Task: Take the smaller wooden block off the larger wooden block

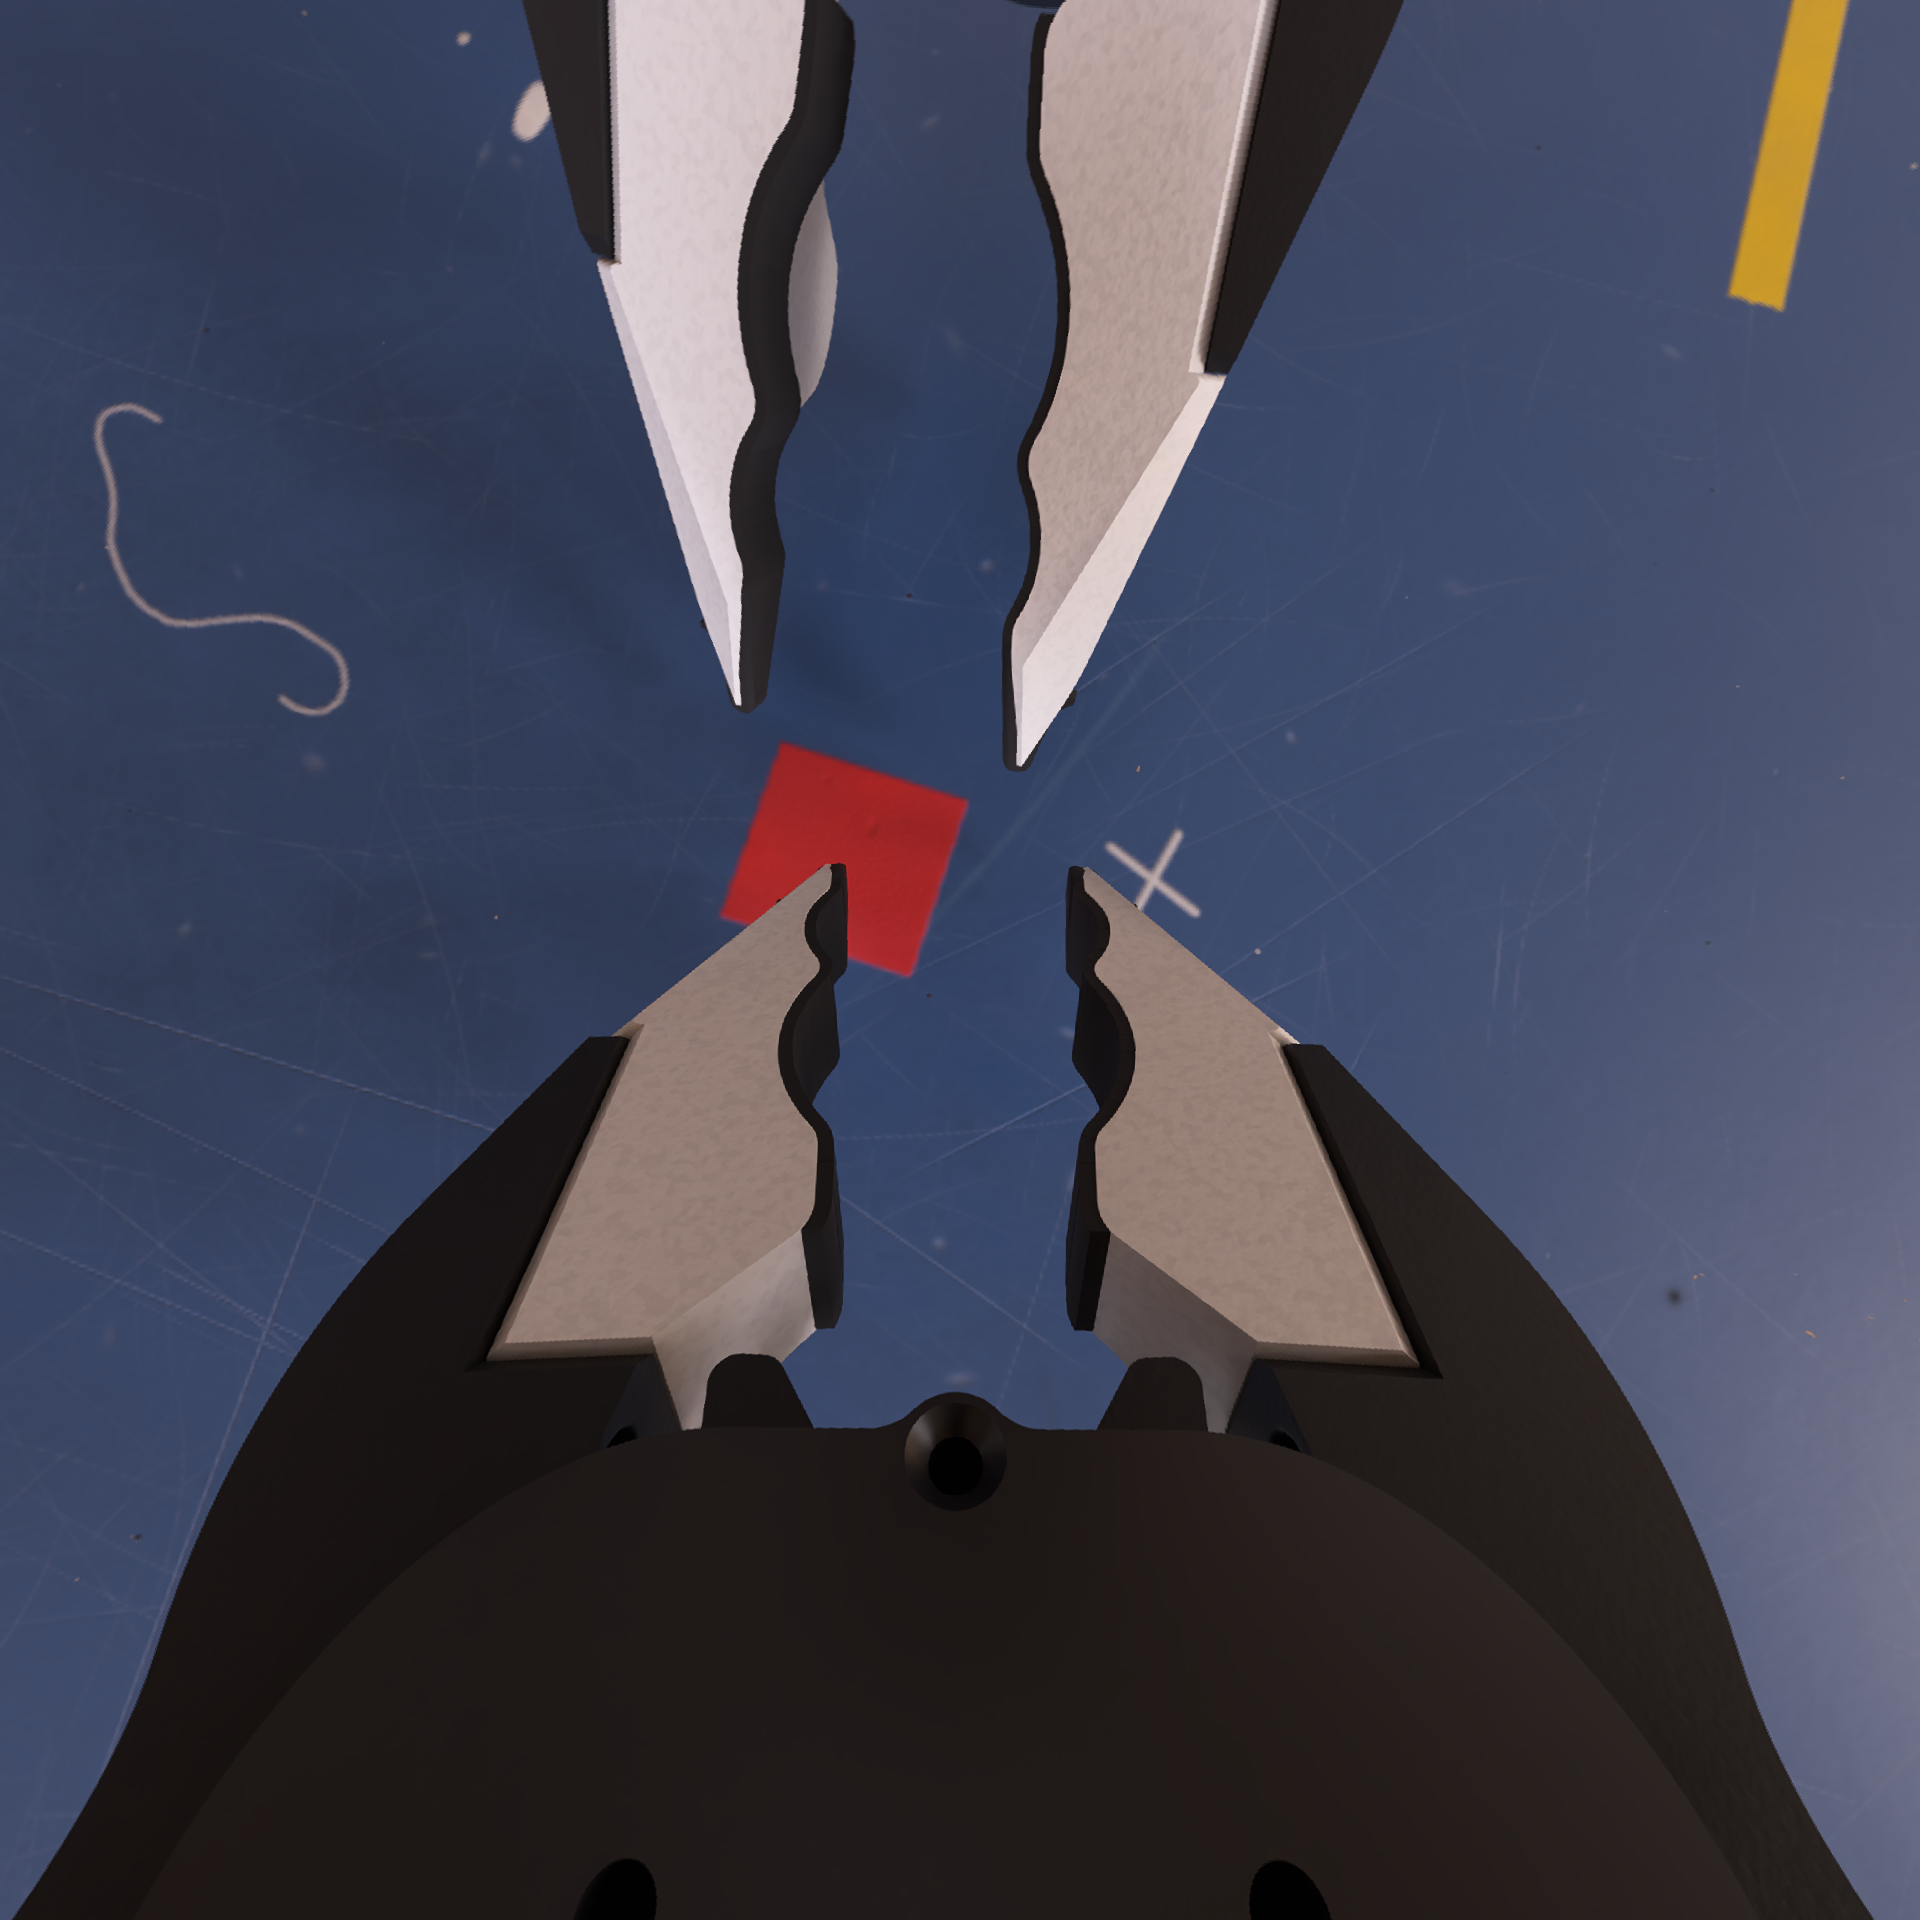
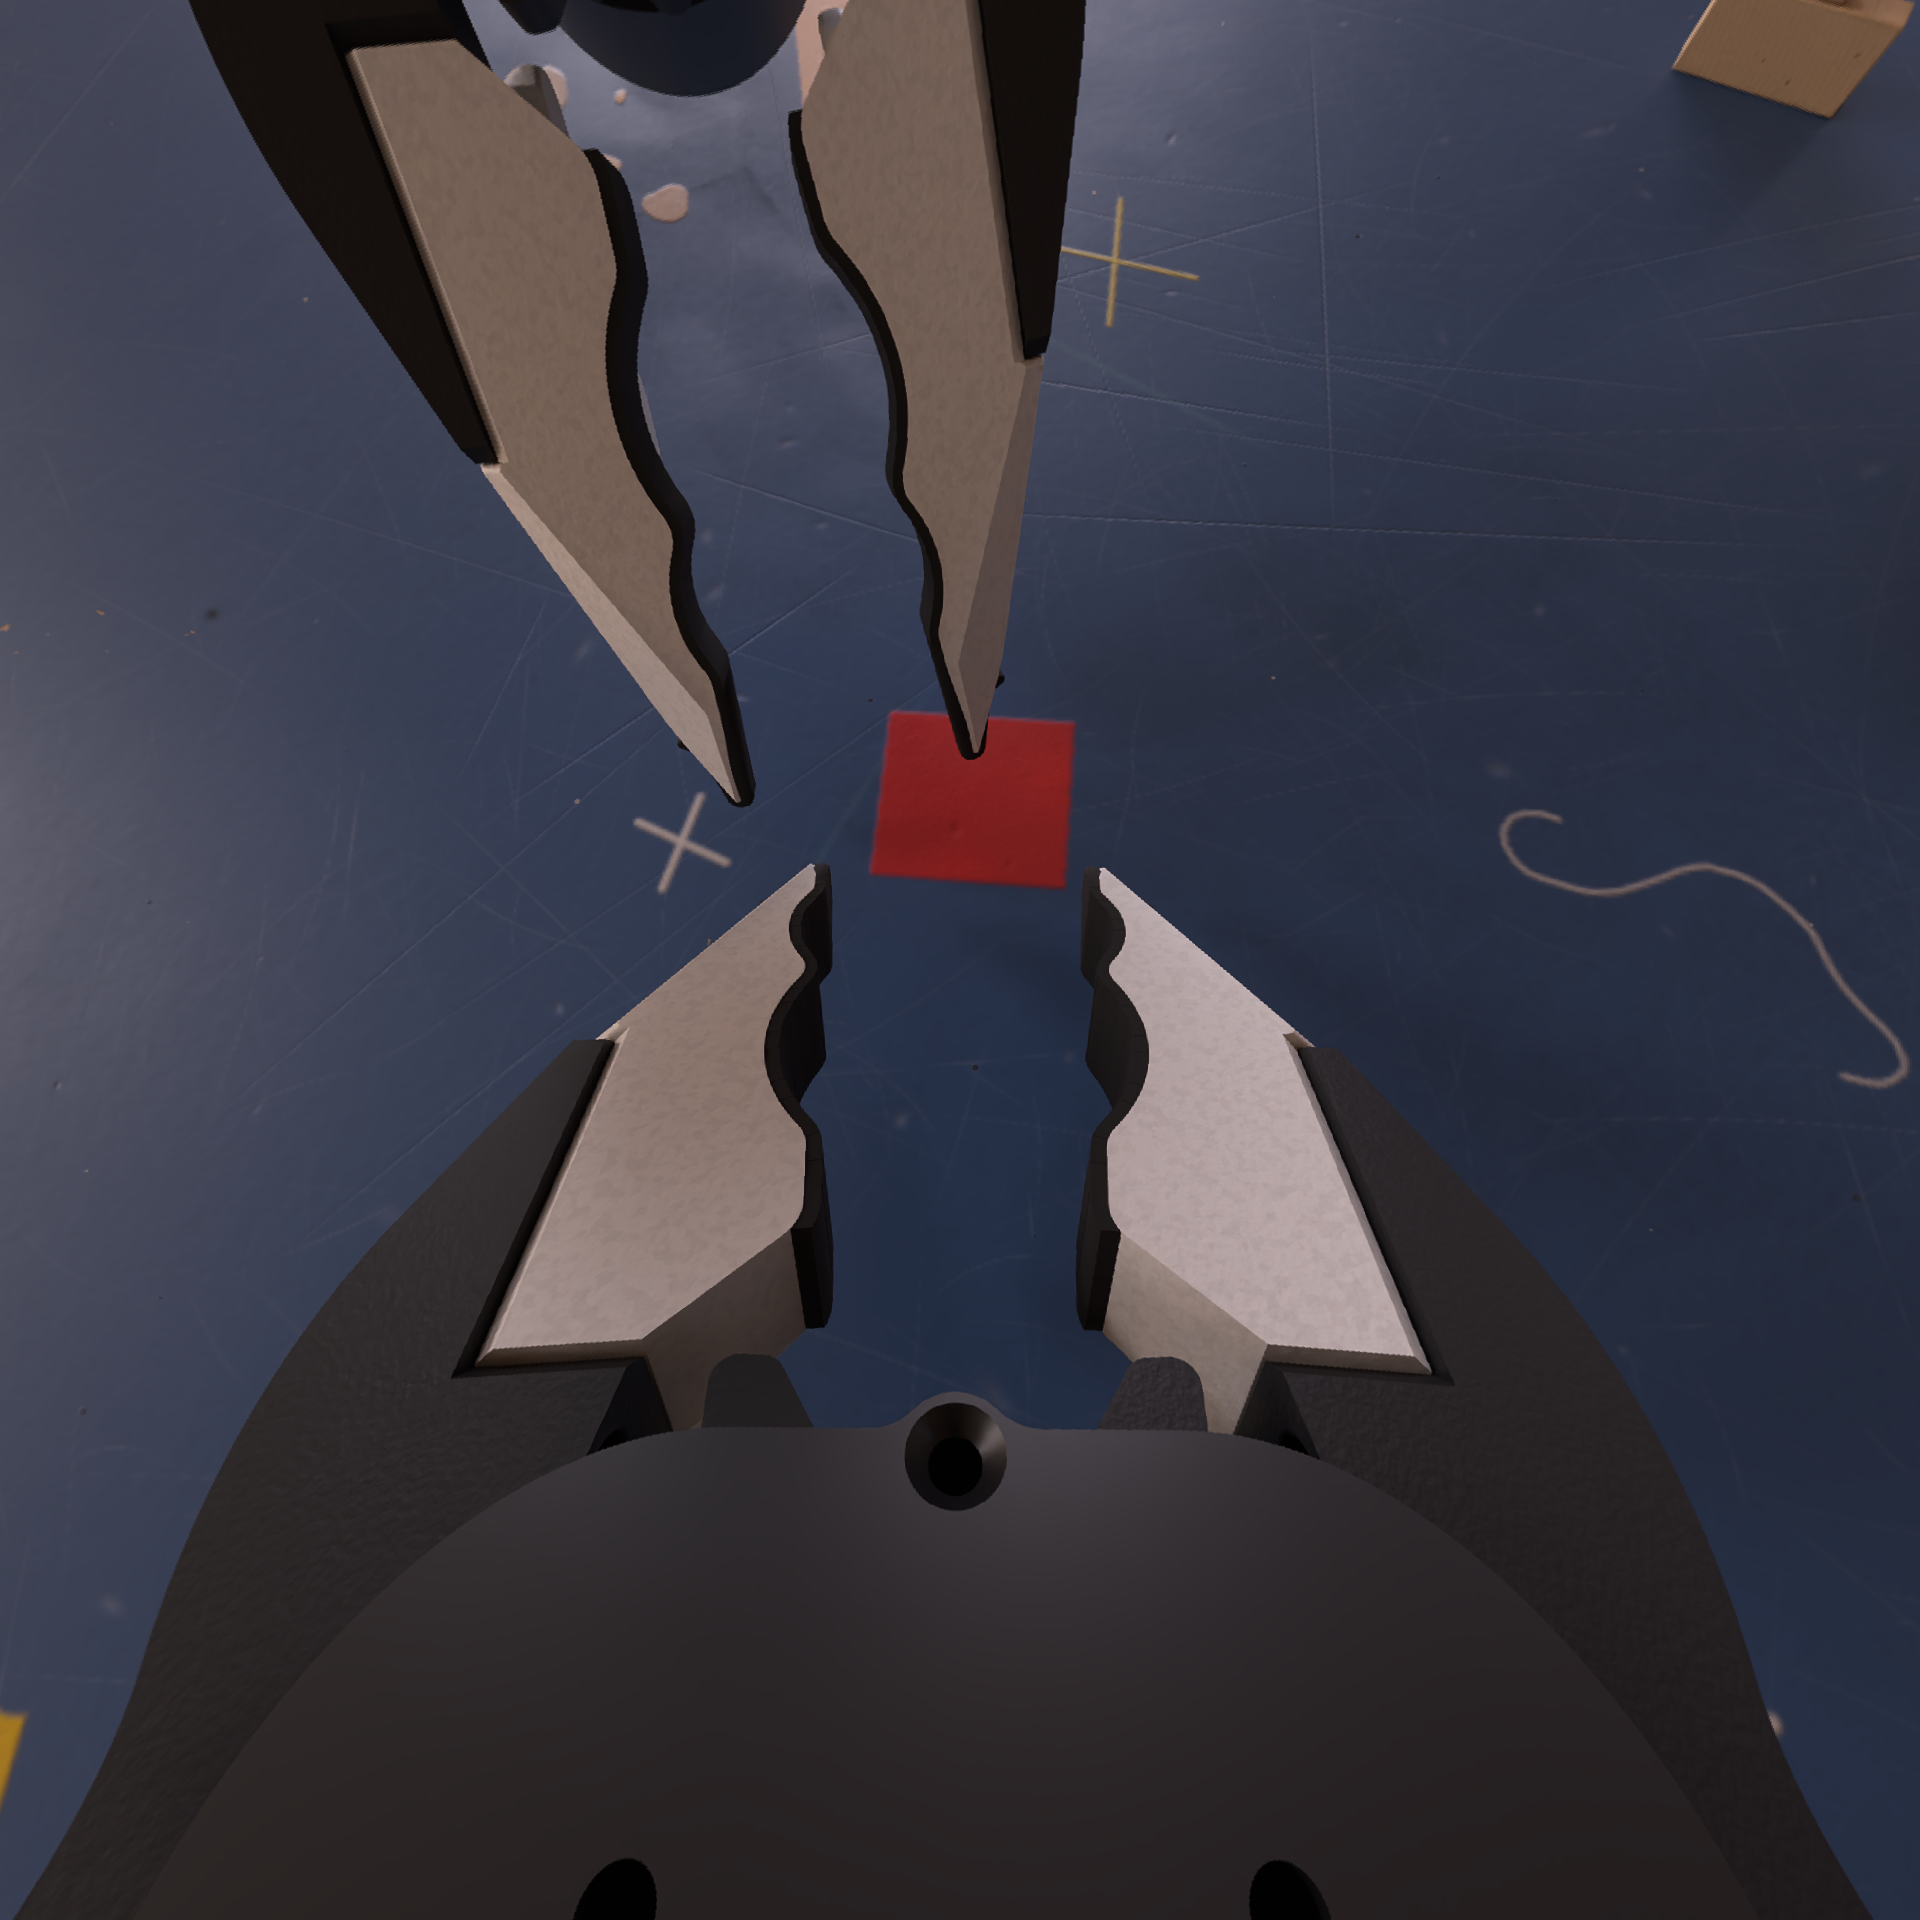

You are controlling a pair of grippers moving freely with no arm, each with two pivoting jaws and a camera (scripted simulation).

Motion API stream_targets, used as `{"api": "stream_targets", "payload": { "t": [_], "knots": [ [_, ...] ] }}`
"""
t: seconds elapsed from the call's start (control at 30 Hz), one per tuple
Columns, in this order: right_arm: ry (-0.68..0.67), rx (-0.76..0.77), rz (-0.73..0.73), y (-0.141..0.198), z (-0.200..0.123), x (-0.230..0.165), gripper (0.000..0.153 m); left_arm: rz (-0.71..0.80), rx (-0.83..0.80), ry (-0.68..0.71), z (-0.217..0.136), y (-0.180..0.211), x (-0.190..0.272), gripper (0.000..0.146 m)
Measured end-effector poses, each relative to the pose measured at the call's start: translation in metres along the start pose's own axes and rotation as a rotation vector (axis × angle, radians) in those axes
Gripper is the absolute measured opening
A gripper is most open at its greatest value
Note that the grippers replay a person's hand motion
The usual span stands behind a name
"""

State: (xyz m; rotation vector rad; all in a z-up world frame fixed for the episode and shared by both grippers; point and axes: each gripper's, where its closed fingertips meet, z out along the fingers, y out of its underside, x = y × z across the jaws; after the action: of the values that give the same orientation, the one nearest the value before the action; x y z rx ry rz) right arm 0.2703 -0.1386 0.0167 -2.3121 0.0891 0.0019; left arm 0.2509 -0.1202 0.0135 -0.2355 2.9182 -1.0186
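flat red square, scratched blue tabletop — matte

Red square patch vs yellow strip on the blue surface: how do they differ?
The flat red square patch is square; the yellow strip is long and narrow. The red square patch lies between the open left gripper and right gripper; the yellow strip lies far off near the picture's edge. Both lie flat on the scratched blue surface.
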Motion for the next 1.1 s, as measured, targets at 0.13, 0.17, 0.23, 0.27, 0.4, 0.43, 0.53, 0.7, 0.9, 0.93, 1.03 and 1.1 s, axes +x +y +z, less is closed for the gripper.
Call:
{"api": "stream_targets", "payload": {
  "t": [0.13, 0.17, 0.23, 0.27, 0.4, 0.43, 0.53, 0.7, 0.9, 0.93, 1.03, 1.1],
  "knots": [
    [-0.008, -0.008, -0.009, 0.000, 0.001, -0.001, 0.048, 0.007, 0.003, 0.014, 0.001, -0.001, 0.003, 0.042],
    [-0.010, -0.009, -0.010, 0.000, 0.002, -0.001, 0.048, 0.010, 0.003, 0.011, 0.001, -0.001, 0.002, 0.042],
    [-0.011, -0.012, -0.012, 0.000, 0.002, -0.001, 0.048, 0.012, 0.001, 0.000, 0.000, 0.000, 0.001, 0.042],
    [-0.009, -0.012, -0.014, 0.000, 0.002, -0.001, 0.048, 0.009, 0.000, -0.002, -0.001, 0.000, 0.001, 0.042],
    [0.002, 0.006, -0.020, -0.001, -0.001, 0.000, 0.048, -0.002, 0.005, -0.026, -0.007, 0.002, -0.006, 0.041],
    [0.005, 0.016, -0.017, -0.002, -0.002, 0.000, 0.048, -0.007, 0.012, -0.039, -0.011, 0.002, -0.011, 0.041],
    [0.019, 0.054, 0.011, -0.004, -0.010, 0.005, 0.050, -0.047, 0.034, -0.133, -0.030, 0.005, -0.038, 0.041],
    [0.041, 0.155, 0.056, -0.013, -0.028, 0.013, 0.051, -0.345, 0.126, -0.561, -0.089, 0.037, -0.151, 0.038],
    [0.097, 0.210, 0.066, -0.019, -0.039, 0.023, 0.051, -0.589, 0.085, -0.630, -0.118, 0.094, -0.241, 0.046],
    [0.104, 0.211, 0.067, -0.019, -0.039, 0.024, 0.051, -0.606, 0.066, -0.645, -0.120, 0.101, -0.253, 0.048],
    [0.116, 0.208, 0.074, -0.016, -0.036, 0.027, 0.051, -0.621, 0.097, -0.640, -0.119, 0.106, -0.275, 0.047],
    [0.115, 0.202, 0.084, -0.013, -0.034, 0.028, 0.051, -0.619, 0.112, -0.619, -0.115, 0.106, -0.281, 0.037]
  ]
}}
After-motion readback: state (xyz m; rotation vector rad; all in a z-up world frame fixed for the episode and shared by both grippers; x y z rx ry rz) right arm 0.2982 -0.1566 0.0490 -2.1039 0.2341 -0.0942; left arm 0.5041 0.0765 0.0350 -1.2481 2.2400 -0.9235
